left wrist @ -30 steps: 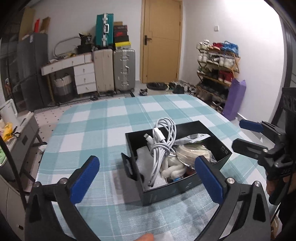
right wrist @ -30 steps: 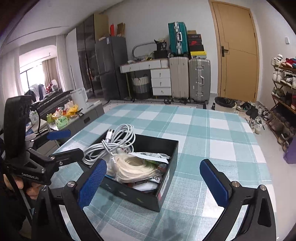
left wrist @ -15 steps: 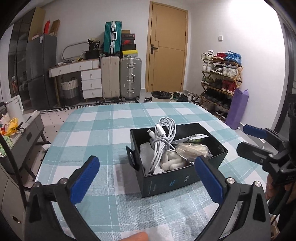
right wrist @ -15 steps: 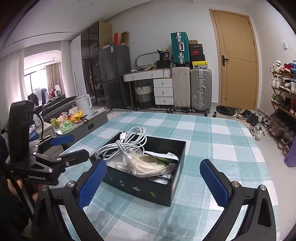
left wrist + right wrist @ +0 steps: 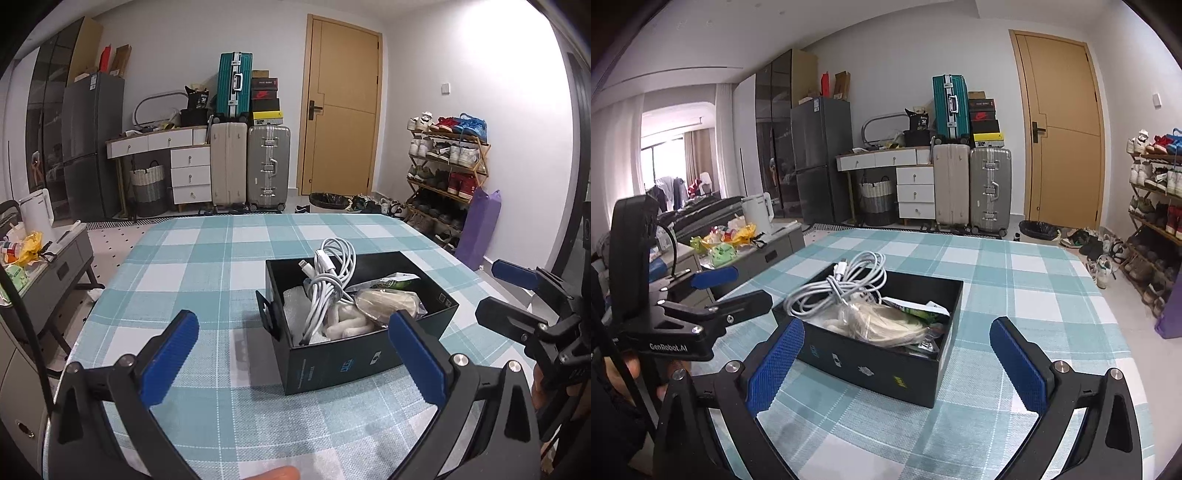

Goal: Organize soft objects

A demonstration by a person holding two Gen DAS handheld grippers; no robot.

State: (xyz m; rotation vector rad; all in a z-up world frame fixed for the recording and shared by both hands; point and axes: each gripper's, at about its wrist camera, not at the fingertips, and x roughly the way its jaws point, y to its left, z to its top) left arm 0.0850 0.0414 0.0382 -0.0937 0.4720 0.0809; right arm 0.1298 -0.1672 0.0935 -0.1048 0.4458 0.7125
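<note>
- White walls, wooden door (image 5: 341,107) shut at the back.
- Suitcases (image 5: 249,166) line up beside the white drawers (image 5: 915,192).
- Shoe rack (image 5: 447,166) right; daylight through the left window (image 5: 661,158).

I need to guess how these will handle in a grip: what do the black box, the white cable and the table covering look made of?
Black box: likely matte printed cardboard, with thin straight walls and a folded flap. White cable: smooth plastic-sheathed cord, coiled in limp loops with a connector end showing. Table covering: seemingly woven checked fabric with visible weave texture, though it could be coated.
</note>
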